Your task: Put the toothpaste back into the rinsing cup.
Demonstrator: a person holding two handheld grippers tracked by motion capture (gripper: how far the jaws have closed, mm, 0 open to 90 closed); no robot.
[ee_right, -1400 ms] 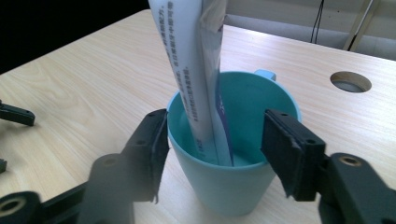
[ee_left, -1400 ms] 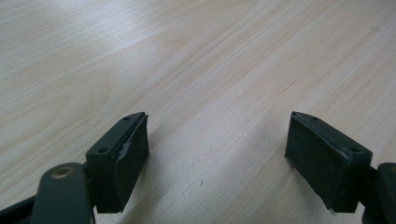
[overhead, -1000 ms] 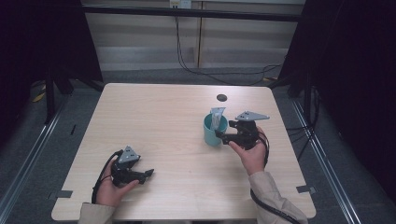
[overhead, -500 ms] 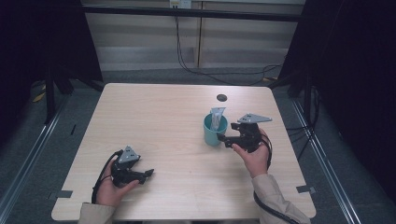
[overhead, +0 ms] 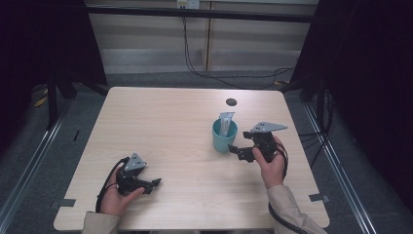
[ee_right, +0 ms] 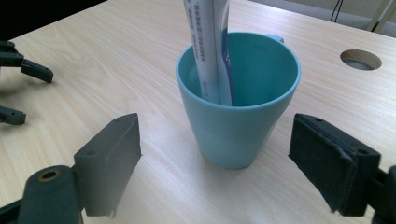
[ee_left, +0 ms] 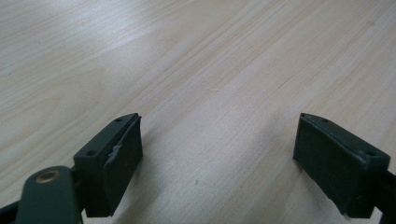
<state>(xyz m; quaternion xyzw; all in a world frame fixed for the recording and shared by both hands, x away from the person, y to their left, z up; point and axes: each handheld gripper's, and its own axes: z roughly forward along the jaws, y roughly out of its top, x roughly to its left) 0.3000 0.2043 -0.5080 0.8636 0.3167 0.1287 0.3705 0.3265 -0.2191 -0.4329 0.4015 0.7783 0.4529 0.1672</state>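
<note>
A teal cup stands right of the table's middle with a white toothpaste tube upright in it. My right gripper lies just right of the cup and points at it. In the right gripper view the cup and the tube stand just ahead of the right gripper. Its jaws have just been opening, are spread wide, and neither pad touches the cup. My left gripper rests open on the table at the lower left. Bare wood shows between the left gripper's jaws.
The light wooden table has a round cable hole behind the cup, seen too in the right gripper view as the hole. Dark curtains and metal rails flank the table. The left gripper shows far off at that view's left edge.
The right gripper's jaws have spread wider beside the cup and the hand has eased back a little. The cup, the tube and the left gripper have stayed put.
</note>
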